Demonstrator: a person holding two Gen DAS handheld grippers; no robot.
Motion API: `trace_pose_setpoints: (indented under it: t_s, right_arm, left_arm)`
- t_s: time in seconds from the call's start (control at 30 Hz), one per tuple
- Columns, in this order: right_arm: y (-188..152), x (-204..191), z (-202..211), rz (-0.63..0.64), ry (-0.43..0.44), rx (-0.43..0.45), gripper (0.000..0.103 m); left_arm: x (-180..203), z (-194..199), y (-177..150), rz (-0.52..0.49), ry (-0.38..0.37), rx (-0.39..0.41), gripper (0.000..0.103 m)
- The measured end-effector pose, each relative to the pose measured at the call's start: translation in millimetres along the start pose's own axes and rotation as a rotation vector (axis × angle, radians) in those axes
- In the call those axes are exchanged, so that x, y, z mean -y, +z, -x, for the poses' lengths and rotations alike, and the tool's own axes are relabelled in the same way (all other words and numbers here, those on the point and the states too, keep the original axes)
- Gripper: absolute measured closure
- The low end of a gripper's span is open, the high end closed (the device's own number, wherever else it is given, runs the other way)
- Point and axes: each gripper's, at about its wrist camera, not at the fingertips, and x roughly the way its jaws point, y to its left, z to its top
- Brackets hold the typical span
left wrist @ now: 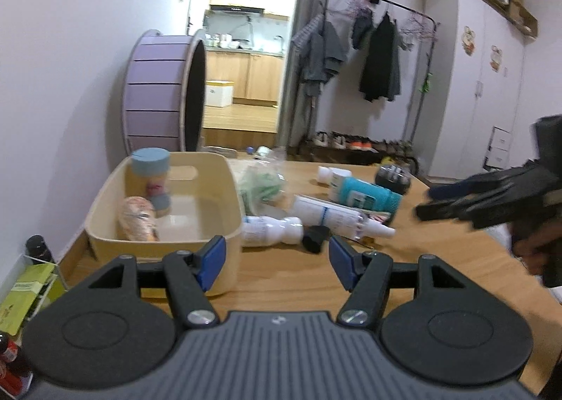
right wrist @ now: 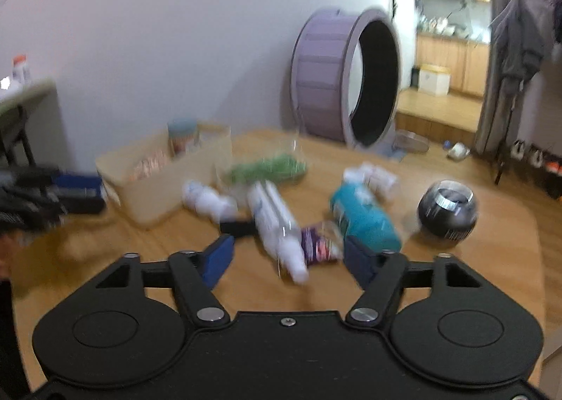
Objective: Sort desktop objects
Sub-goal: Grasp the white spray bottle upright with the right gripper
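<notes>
Ahead, white spray bottle [right wrist: 277, 224] between wide-open right fingers [right wrist: 217, 261], left fingers [left wrist: 212, 259] wide-open, empty.

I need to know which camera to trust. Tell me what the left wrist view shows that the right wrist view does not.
Only the left wrist view shows the full clothes rack, the white wardrobe and the green boxes beside the table. Only the right wrist view shows the purple packet and a side table. Both show the beige bin, teal bottle, black round jar, purple wheel, and both grippers, left and right, open and empty.
</notes>
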Motion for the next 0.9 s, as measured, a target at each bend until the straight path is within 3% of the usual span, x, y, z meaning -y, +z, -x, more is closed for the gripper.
trace_pose_setpoints:
  t_s: [0.17, 0.5, 0.6, 0.9]
  right_arm:
    - [-11, 6, -25, 0.021, 0.004, -0.027, 0.046]
    - [-16, 4, -50, 0.031, 0.047, -0.050, 0.073]
    - [-16, 3, -44, 0.023, 0.053, -0.032, 0.080]
    - [-2, -5, 5, 0.028, 0.060, 0.104, 0.081]
  left_arm:
    - [2, -4, -2, 0.002, -0.023, -0.007, 0.039]
    - [0, -5, -3, 0.016, -0.028, -0.020, 0.039]
    - [1, -5, -3, 0.018, -0.042, -0.024, 0.039]
    - [12, -7, -6, -0.016, -0.109, -0.051, 0.039]
